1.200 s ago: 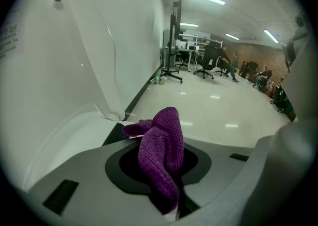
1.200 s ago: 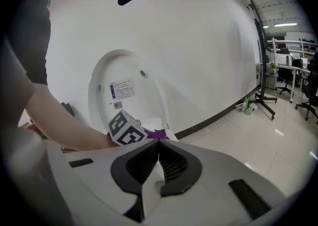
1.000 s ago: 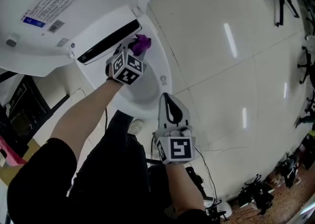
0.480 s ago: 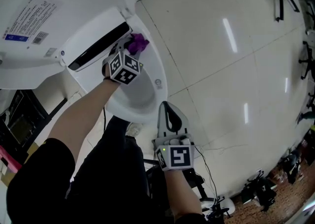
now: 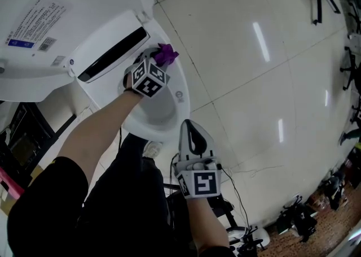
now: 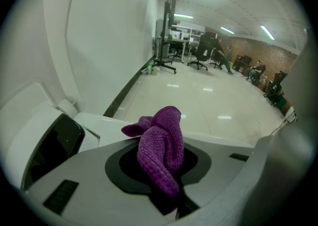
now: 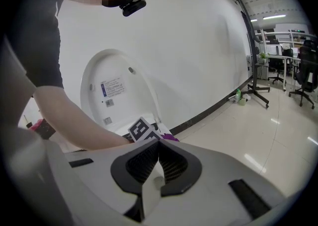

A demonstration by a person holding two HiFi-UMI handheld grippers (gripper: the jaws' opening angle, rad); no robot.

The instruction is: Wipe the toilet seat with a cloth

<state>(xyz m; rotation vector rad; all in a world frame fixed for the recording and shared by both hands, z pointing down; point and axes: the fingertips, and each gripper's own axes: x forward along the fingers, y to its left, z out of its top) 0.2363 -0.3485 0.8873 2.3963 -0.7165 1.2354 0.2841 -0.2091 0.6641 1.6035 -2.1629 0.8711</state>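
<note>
Over the last second I have slid the left tool [image 5: 158, 59] a little outward along the back of the white plastic toilet seat [image 5: 184, 90], from close under the raised white lid [image 5: 51, 18] toward the seat's right-hand curve. The crumpled purple microfibre cloth [image 5: 167, 54] went with it, and it now lies on the rim just beside the hinge area. I take this as an early part of the wipe, with most of the ring left to cover. The left tool is clenched on the cloth, which bunches out ahead of its jaws. My left forearm reaches forward at full stretch. The right tool [image 5: 190, 126] has stayed clenched on nothing, forearm tucked near the body, hovering just off the front of the bowl over the glossy tiled floor [image 5: 265, 81].
</note>
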